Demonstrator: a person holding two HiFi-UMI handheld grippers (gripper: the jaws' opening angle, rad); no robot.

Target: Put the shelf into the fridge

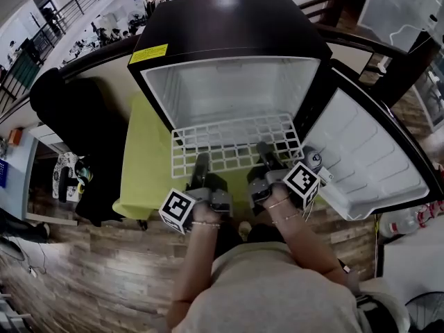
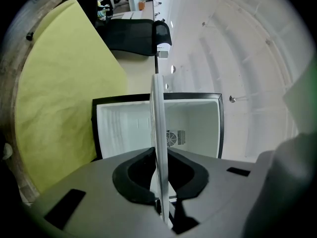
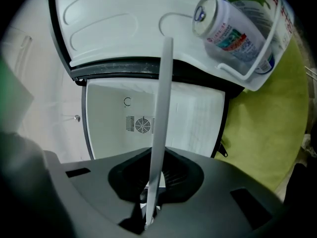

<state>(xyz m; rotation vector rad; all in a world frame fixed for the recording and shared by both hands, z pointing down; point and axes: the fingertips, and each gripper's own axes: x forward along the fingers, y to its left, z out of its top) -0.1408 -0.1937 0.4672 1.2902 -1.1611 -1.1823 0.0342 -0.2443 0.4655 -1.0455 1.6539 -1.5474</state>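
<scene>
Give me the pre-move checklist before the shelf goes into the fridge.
1. Left gripper shut on the shelf: ok.
2. Right gripper shut on the shelf: ok.
3. Fridge door swung wide, out of the way: ok.
4. Fridge cavity free of things in the shelf's path: ok, only bare walls and a rear vent show.
5. Shelf lined up with side rails: cannot tell, no rails can be made out.
6. Shelf inside the fridge: not ok, most of it lies outside the opening.
</scene>
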